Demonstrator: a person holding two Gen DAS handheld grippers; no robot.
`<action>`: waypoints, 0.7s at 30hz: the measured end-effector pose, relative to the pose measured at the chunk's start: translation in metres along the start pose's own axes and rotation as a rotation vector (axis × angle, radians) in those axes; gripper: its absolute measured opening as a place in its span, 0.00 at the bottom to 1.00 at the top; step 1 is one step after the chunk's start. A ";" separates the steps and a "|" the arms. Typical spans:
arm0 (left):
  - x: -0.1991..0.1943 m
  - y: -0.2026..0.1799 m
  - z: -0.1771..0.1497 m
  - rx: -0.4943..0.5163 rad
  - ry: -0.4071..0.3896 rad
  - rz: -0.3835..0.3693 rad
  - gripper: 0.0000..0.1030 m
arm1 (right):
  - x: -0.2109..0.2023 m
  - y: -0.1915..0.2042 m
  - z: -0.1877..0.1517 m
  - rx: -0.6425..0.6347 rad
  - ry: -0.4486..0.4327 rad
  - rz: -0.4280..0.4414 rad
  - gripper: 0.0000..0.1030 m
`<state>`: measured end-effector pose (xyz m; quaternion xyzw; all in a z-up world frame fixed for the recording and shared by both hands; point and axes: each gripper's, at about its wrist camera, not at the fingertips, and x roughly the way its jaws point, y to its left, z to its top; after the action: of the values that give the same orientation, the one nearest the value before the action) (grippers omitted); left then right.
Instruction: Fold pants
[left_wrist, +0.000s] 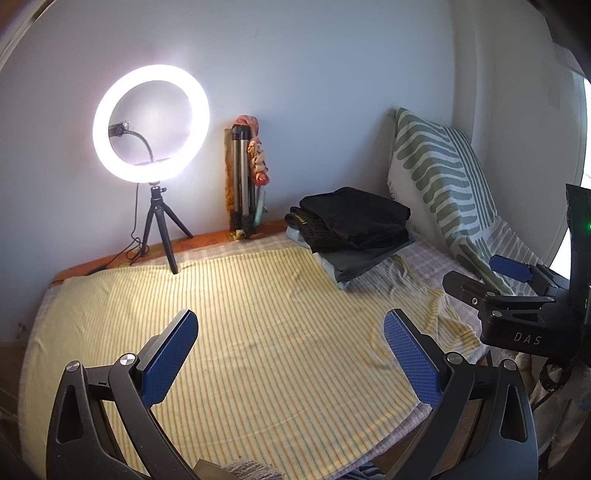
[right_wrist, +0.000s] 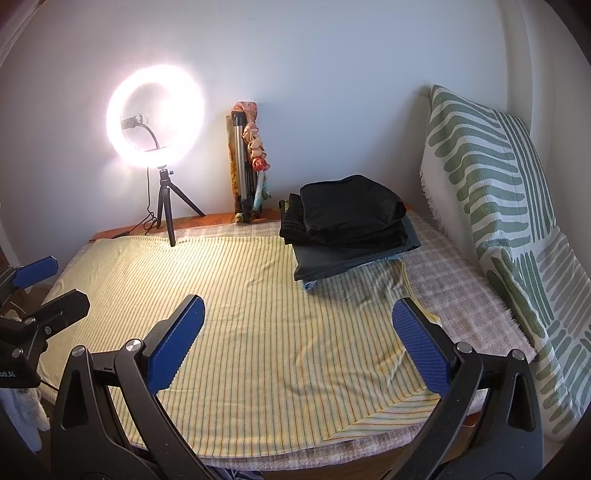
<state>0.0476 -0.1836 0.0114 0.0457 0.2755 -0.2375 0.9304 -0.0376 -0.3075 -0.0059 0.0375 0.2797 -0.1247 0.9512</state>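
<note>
The left gripper (left_wrist: 290, 354) hangs over the near part of the bed, its blue-padded fingers (left_wrist: 168, 363) spread wide and holding nothing. The right gripper (right_wrist: 299, 341) hovers beside it in the same posture, jaws parted and empty; it also shows at the right edge of the left wrist view, where its jaws are seen from the side.

Under both lies a yellow striped sheet (left_wrist: 240, 332), spread over a checked bedcover (right_wrist: 454, 288) on the bed (a few soft wrinkles run across it near the right side). The folded pants (right_wrist: 351, 214) sit at the far right of the bed, a black pair on top of a stack, with a dark grey folded piece (right_wrist: 332, 264) under it and a light blue edge peeking out at the bottom. The stack rests partly on the striped sheet, well apart from both grippers.

A lit ring light (left_wrist: 151, 123) on a small black tripod (left_wrist: 164, 229) stands at the far left of the bed by the wall. A folded tripod wrapped in patterned cloth (left_wrist: 245, 181) leans upright against the wall between the light and the stack. A green-and-white patterned cushion (right_wrist: 491, 206) leans at the right.
</note>
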 end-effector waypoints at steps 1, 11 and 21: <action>-0.001 0.000 0.000 -0.001 -0.001 0.002 0.98 | 0.000 0.000 0.000 0.003 0.000 0.001 1.00; -0.004 -0.003 -0.001 0.002 -0.004 0.000 0.98 | 0.001 0.000 0.000 0.004 0.000 0.002 1.00; -0.005 -0.005 0.000 -0.004 -0.004 -0.005 0.98 | 0.001 -0.001 -0.001 0.009 -0.001 0.007 1.00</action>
<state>0.0414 -0.1856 0.0144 0.0426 0.2744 -0.2392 0.9304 -0.0371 -0.3089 -0.0074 0.0428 0.2786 -0.1226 0.9516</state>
